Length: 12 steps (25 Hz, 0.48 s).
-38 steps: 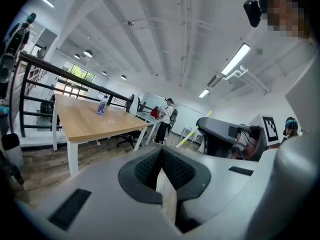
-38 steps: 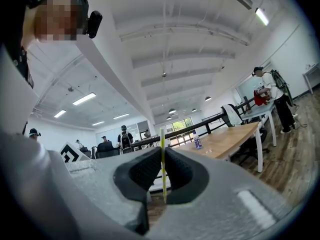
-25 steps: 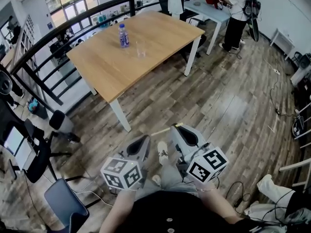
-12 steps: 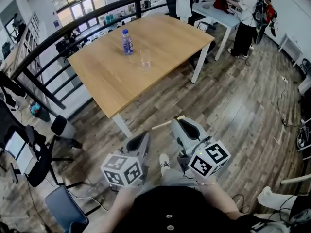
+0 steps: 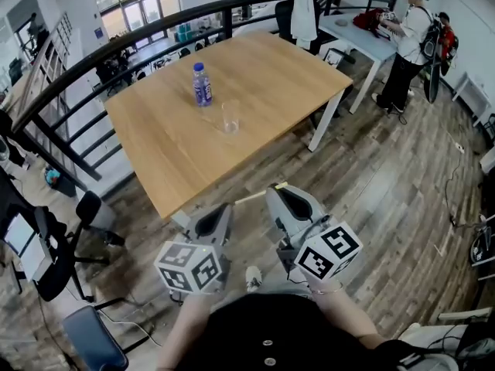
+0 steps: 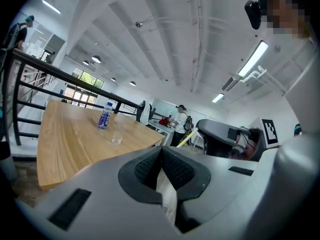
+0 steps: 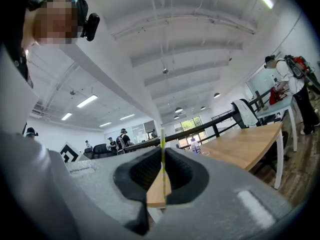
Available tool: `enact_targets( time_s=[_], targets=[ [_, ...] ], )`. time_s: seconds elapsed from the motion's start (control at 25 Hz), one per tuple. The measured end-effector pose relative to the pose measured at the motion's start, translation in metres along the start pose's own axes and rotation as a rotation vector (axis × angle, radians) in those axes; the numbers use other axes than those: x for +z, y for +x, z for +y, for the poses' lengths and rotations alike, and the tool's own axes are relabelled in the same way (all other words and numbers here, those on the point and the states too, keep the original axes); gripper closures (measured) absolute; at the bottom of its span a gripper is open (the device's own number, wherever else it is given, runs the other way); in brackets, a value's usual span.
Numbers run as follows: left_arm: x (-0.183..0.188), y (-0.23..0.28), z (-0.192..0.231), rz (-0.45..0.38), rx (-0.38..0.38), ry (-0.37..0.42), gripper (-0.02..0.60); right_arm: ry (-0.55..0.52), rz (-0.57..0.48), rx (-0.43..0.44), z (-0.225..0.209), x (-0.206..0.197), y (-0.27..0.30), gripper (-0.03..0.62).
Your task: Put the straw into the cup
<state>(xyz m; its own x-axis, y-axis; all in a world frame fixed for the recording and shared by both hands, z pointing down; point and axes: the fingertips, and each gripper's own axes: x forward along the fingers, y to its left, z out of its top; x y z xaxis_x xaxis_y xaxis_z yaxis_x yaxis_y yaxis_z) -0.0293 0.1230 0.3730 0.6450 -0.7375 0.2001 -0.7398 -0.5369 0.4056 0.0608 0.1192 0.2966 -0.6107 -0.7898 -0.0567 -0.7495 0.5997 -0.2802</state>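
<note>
Cup [image 5: 230, 117] first: clear glass, upright on the wooden table [image 5: 271, 76], well in from the near edge. It looks empty, though it's small in the head view and hard to be sure. Just beyond it stands a capped bottle [image 5: 202, 84] with a blue label, near the cup but not touching; what's in it I can't tell.

Room to work: the tabletop around both is bare wood on every side. A black railing [image 5: 116, 49] curves behind the table's far and left edges. The plank floor [image 5: 387, 176] is open to the right, and a person [image 5: 407, 49] stands well away at a white table [image 5: 363, 33]. Both grippers hang over the floor, just short of the table's near corner.

Now the tools. The right gripper [image 5: 277, 193] has its jaws pinched in on the straw [image 7: 161, 139], a thin pale stick with yellow markings. The straw stands upright between the pads in the right gripper view. In the head view it pokes out sideways towards the left gripper [image 5: 223, 209], crossing in front of its tip. That left gripper has its jaws together with nothing between them. The straw is well apart from the cup.
</note>
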Motion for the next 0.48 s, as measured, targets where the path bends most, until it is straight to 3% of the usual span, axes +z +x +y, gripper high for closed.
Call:
enact_targets(
  time_s=[0.48],
  targets=[
    [0.017, 0.069, 0.021, 0.010, 0.037, -0.028, 0.565, 0.036, 0.039, 0.051, -0.057, -0.001, 0.047, 0.575]
  ],
)
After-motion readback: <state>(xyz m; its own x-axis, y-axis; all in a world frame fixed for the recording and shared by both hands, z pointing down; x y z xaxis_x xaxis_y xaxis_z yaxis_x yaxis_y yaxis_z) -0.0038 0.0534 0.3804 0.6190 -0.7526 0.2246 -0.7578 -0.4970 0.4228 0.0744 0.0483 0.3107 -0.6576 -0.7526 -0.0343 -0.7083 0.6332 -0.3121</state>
